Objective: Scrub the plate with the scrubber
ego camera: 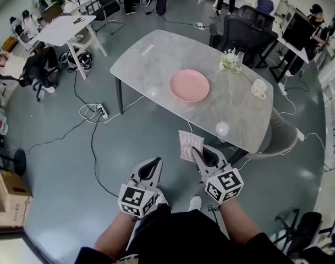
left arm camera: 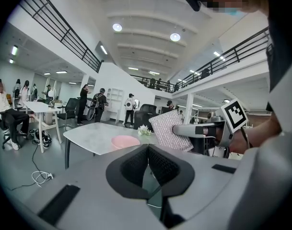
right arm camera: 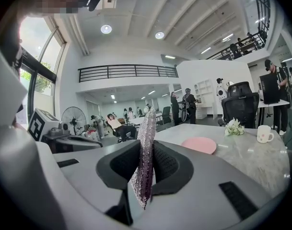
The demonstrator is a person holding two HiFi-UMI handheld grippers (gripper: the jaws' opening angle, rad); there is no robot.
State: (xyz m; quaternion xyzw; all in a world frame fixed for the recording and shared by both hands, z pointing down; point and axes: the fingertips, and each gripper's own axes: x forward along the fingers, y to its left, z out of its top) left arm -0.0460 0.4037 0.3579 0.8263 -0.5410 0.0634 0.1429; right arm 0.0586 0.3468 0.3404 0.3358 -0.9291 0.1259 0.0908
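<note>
Hidden at the jaws

Between the right gripper's (right arm camera: pixel 146 146) jaws the scrubber (right arm camera: pixel 146 123) shows edge-on, its flat faces hidden where they clamp it. Just ahead of the left gripper's (left arm camera: pixel 147 150) closed jaws, the plate's (left arm camera: pixel 125 141) near rim and the table's (left arm camera: pixel 90 133) near side are covered. The flowers (left arm camera: pixel 144 130) beyond are too small to tell.

Plate (ego camera: pixel 189 85) mid table (ego camera: pixel 145 59); flowers (ego camera: pixel 231 60), mug (ego camera: pixel 259 88) R of it; scrubber (ego camera: pixel 188 145) before near edge.

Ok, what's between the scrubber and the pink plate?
Only bare table, seen in the head view: the scrubber in the right gripper hangs short of the plate.
</note>
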